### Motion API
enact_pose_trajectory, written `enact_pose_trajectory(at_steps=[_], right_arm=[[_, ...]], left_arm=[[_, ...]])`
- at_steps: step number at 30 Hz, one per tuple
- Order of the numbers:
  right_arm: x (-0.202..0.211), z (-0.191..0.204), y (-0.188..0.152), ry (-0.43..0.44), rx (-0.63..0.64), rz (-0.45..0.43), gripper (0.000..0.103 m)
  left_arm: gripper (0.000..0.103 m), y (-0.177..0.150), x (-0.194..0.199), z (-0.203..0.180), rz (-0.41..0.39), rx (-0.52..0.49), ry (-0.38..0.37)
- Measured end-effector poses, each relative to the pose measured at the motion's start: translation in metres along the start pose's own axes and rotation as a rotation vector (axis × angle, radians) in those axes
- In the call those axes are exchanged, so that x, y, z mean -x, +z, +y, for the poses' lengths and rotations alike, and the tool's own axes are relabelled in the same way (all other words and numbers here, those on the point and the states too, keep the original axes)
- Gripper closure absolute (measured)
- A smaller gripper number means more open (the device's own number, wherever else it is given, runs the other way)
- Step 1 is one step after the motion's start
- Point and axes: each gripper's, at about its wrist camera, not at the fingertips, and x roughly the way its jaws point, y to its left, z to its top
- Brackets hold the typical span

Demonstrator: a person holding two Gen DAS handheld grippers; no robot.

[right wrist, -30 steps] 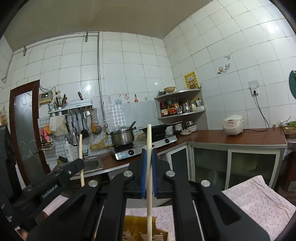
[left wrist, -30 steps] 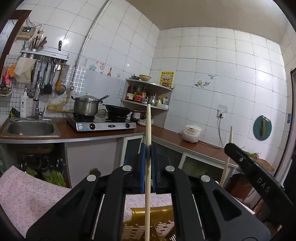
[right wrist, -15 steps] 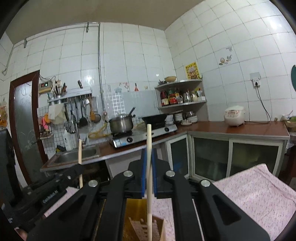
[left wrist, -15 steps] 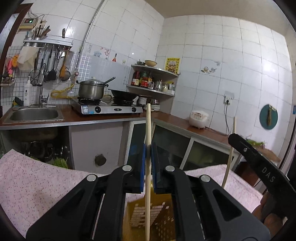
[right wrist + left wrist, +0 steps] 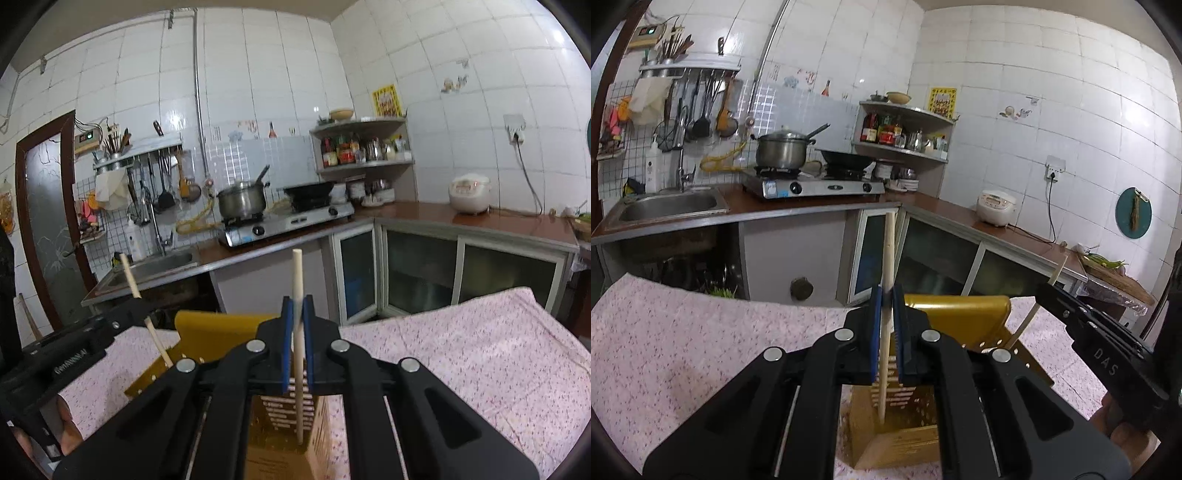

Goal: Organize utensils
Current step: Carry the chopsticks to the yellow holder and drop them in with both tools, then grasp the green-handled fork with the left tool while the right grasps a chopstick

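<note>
My left gripper (image 5: 886,295) is shut on a pale wooden chopstick (image 5: 888,254), held upright with its lower end inside a gold slotted utensil box (image 5: 960,314). My right gripper (image 5: 296,306) is shut on a second chopstick (image 5: 297,280), also upright with its lower end down in the same box (image 5: 218,328). The right gripper and its chopstick (image 5: 1030,321) show at the right of the left wrist view. The left gripper and its chopstick (image 5: 138,299) show at the left of the right wrist view.
The box stands on a table with a pink floral cloth (image 5: 683,332), also seen in the right wrist view (image 5: 461,350). Behind are a counter with a sink (image 5: 668,203), a gas stove with a pot (image 5: 781,149), glass-door cabinets (image 5: 417,269) and a rice cooker (image 5: 995,208).
Both grippers have moved down with their chopsticks. The gold box has come up into view and the chopstick ends now sit inside it.
</note>
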Motion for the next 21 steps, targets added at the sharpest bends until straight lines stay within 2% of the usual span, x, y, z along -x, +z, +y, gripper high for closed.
enact_pose_trajectory(at_steps=[2, 3, 4, 5, 6, 7, 8, 10, 11, 14, 16, 21], right_arm=[[-0.002, -0.004, -0.002, 0.007, -0.019, 0.032, 0.097], [-0.001, -0.006, -0.002, 0.006, -0.028, 0.044, 0.096], [0.000, -0.007, -0.002, 0.006, -0.036, 0.055, 0.096], [0.002, -0.009, -0.002, 0.008, -0.048, 0.068, 0.096], [0.007, -0.010, -0.001, 0.004, -0.055, 0.080, 0.096], [0.011, -0.011, -0.001, 0.001, -0.055, 0.086, 0.094], [0.016, -0.011, -0.001, -0.002, -0.054, 0.093, 0.091], [0.030, -0.013, -0.002, -0.014, -0.056, 0.112, 0.053], [0.037, -0.014, -0.004, -0.020, -0.061, 0.118, 0.048], [0.061, -0.017, -0.013, -0.042, -0.061, 0.142, 0.047], [0.073, -0.021, -0.024, -0.063, -0.062, 0.195, 0.047], [0.095, -0.033, -0.052, -0.114, -0.089, 0.325, 0.046]], left_arm=[[0.097, -0.001, 0.003, 0.003, 0.017, 0.014, 0.000], [0.091, -0.002, 0.005, 0.006, 0.030, 0.024, -0.002], [0.077, -0.002, 0.008, 0.007, 0.042, 0.035, -0.004], [0.067, -0.003, 0.013, 0.010, 0.054, 0.052, 0.007], [0.049, -0.003, 0.017, 0.012, 0.055, 0.064, 0.016], [0.037, -0.003, 0.026, 0.014, 0.053, 0.082, 0.022], [0.034, -0.003, 0.031, 0.015, 0.053, 0.087, 0.021], [0.022, -0.004, 0.045, 0.016, 0.065, 0.093, 0.017], [0.019, -0.004, 0.051, 0.016, 0.072, 0.091, 0.022], [0.013, -0.013, 0.074, 0.017, 0.100, 0.063, 0.028], [0.007, -0.019, 0.087, 0.019, 0.122, 0.046, 0.042], [0.005, -0.048, 0.112, 0.026, 0.212, 0.027, 0.042]])
